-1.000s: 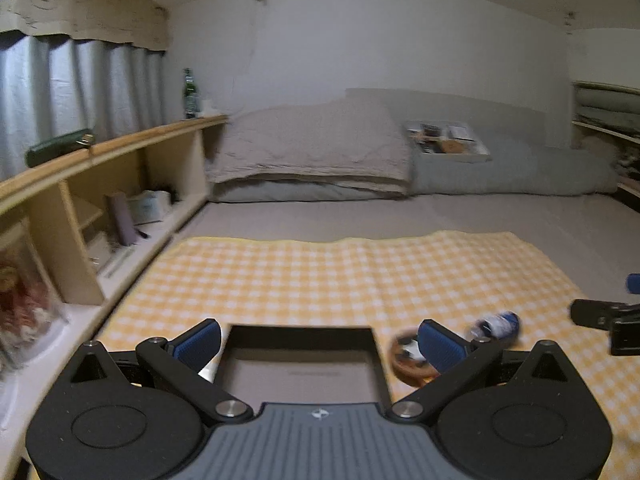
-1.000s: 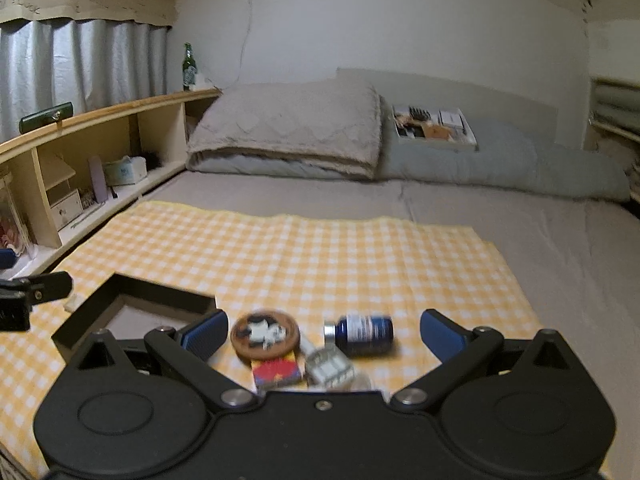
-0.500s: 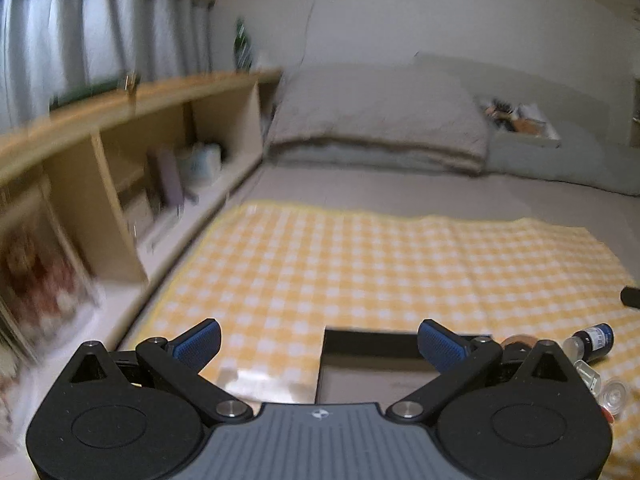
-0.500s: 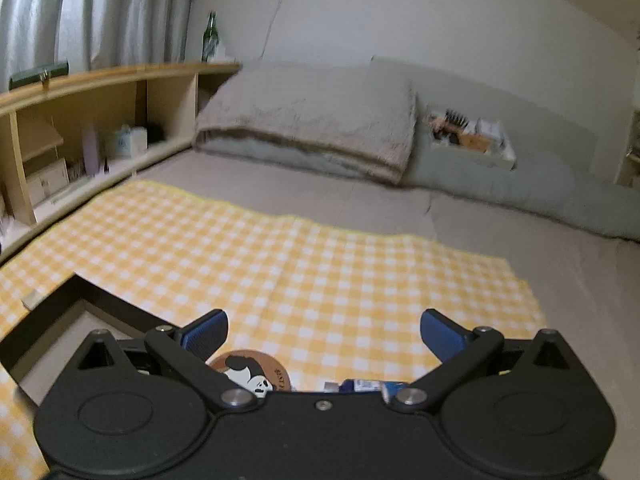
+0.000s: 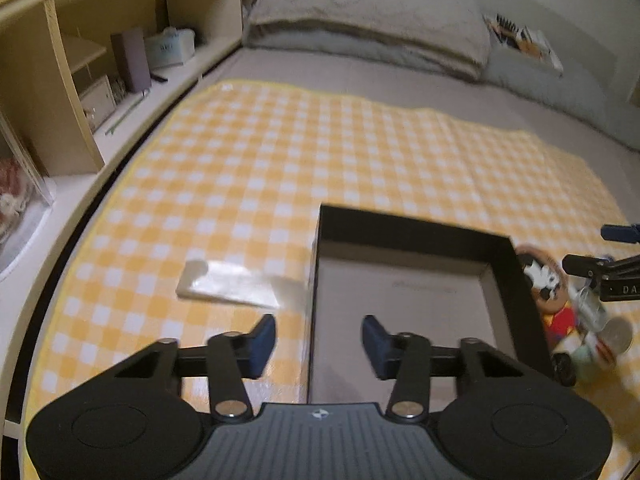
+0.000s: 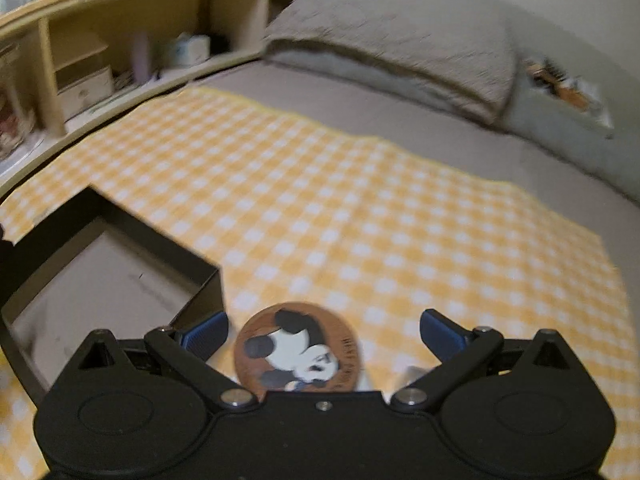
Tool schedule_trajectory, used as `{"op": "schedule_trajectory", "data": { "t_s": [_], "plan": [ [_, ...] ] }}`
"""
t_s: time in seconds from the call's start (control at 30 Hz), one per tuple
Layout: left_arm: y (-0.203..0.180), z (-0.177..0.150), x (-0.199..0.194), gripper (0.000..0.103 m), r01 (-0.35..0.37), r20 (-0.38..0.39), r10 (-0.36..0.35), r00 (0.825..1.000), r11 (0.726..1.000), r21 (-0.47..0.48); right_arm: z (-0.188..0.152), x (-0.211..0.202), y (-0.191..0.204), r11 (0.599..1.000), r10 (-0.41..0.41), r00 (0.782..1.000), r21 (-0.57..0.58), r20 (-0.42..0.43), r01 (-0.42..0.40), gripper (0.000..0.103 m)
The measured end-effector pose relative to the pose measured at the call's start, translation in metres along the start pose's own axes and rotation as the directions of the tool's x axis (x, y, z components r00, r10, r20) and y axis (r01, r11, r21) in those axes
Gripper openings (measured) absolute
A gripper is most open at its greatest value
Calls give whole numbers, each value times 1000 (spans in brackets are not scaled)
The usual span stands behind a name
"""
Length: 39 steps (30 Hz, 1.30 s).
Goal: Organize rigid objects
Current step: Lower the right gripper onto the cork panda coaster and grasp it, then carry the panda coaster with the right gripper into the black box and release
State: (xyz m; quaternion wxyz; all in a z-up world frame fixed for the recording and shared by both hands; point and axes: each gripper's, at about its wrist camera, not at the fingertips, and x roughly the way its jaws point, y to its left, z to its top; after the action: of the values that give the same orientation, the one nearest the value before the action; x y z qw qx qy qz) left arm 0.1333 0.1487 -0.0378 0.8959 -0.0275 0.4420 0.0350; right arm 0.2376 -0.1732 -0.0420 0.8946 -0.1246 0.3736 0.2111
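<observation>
A black open-top box (image 5: 400,228) with a grey floor lies on the yellow checked cloth (image 5: 320,152). My left gripper (image 5: 318,344) hangs low over the box's left wall, which runs between its blue fingers; the jaws are closing and the pads stand apart from the wall. A round brown disc with a panda picture (image 6: 298,350) lies right of the box (image 6: 160,248), between the wide-open fingers of my right gripper (image 6: 322,334). From the left wrist, the disc (image 5: 540,276) and a small heap of toys (image 5: 572,332) sit by the box's right wall, under the right gripper (image 5: 600,276).
A flat white packet (image 5: 228,286) lies on the cloth just left of the box. A wooden shelf unit (image 5: 72,80) with small boxes runs along the left. Pillows and folded bedding (image 5: 360,12) lie at the far end of the bed.
Both grippers have sunk toward the cloth and tipped downward. The left jaws have narrowed around the box's left wall. The right gripper has come down over the panda disc.
</observation>
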Motion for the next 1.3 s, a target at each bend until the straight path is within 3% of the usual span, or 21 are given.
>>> {"op": "schedule_trajectory", "data": {
  "t_s": [0.1, 0.3, 0.47, 0.8, 0.83, 0.9, 0.97, 1.1, 1.3],
  "plan": [
    [5, -2, 9, 28, -8, -34, 8, 999, 1000, 2, -4, 18, 5, 999, 22, 999, -32, -46, -24, 103],
    [14, -4, 20, 22, 2, -80, -3, 997, 1000, -13, -12, 52, 6, 998, 22, 990, -57, -143, -30, 103],
    [10, -4, 27, 7, 24, -115, -24, 993, 1000, 1, -12, 63, 8, 997, 55, 985, -43, -165, -63, 103],
    [7, -4, 32, 7, 28, -129, -25, 991, 999, 17, -14, 76, 9, 996, 75, 974, -36, -212, -85, 103],
    [7, -4, 32, 7, 28, -128, -25, 991, 999, 17, -14, 76, 9, 995, 77, 974, -41, -212, -87, 101],
    [8, -3, 32, 7, 27, -128, -25, 991, 999, 17, -14, 75, 12, 993, 82, 976, -63, -203, -97, 84],
    [7, -2, 32, 7, 26, -127, -24, 992, 1000, 17, -14, 73, 16, 991, 81, 976, -85, -203, -100, 83],
    [7, -4, 32, 7, 25, -124, -23, 992, 1000, 19, -14, 69, 16, 991, 70, 978, -99, -195, -91, 69],
    [8, -4, 31, 7, 30, -121, -27, 992, 999, 18, -2, 51, 11, 991, 87, 985, -87, -148, -100, 68]
  ]
}}
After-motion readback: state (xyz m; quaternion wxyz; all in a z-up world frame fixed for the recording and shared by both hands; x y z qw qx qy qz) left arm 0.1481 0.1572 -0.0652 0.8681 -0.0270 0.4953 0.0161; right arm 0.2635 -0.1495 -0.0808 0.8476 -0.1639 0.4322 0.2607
